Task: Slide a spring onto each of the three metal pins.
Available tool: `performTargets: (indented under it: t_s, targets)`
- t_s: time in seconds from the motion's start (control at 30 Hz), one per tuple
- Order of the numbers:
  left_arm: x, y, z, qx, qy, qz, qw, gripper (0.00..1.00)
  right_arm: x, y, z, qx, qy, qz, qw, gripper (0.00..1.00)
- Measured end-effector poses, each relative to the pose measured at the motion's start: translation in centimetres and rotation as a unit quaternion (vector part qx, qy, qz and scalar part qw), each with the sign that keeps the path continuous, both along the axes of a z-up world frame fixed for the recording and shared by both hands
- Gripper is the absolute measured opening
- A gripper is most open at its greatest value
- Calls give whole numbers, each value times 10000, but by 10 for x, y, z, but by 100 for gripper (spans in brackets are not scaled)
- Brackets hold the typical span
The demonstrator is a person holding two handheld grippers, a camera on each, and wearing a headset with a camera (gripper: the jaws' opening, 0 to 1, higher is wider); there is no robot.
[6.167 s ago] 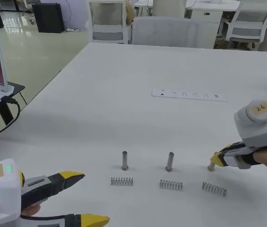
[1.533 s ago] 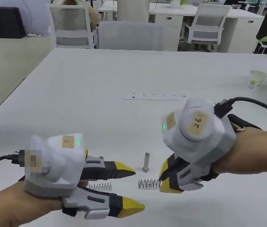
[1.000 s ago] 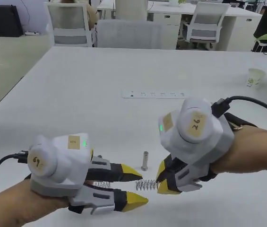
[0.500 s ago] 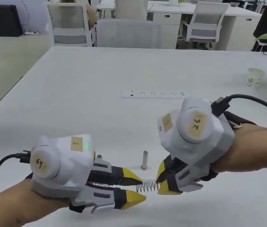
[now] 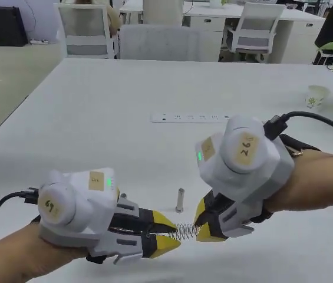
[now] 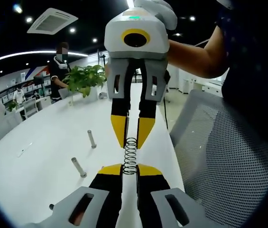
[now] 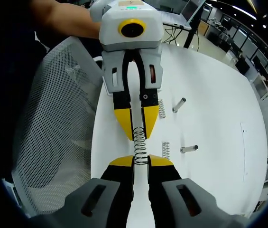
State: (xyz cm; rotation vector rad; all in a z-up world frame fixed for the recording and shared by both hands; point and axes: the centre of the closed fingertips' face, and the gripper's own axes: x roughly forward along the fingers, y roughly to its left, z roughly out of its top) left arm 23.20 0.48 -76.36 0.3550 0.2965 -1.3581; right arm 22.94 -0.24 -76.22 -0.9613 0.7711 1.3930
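While the spring (image 5: 184,230) is hanging in the air between the 2 claws, the left gripper (image 5: 161,234) is pinching 1 end and the right gripper (image 5: 204,226) is pinching the other. Both are clenched on the coil, as the gripper views are showing. The nearest metal pin (image 5: 180,200) is standing upright on the white table (image 5: 154,88), just behind the spring and apart from it. In the right gripper view another spring (image 7: 165,149) is lying on the table near a second pin (image 7: 189,149). This is looking like a re-grip or handover, so 1 claw should be releasing only when the other is gripping firmly near 1 end. That is leaving the open bore free to be lined up over the pin's top. Squeezing too hard is risking a bent coil.
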Motion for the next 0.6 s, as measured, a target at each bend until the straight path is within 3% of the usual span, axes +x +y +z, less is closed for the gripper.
performTargets:
  t_s: [0.33,0.6]
  targets:
    - [-1,0,0,60,-56,21,10000,2,-2,14,21,242,-180,41,9995,7]
    - [0,-2,2,20,-93,24,10000,2,-4,21,28,333,-276,101,9990,7]
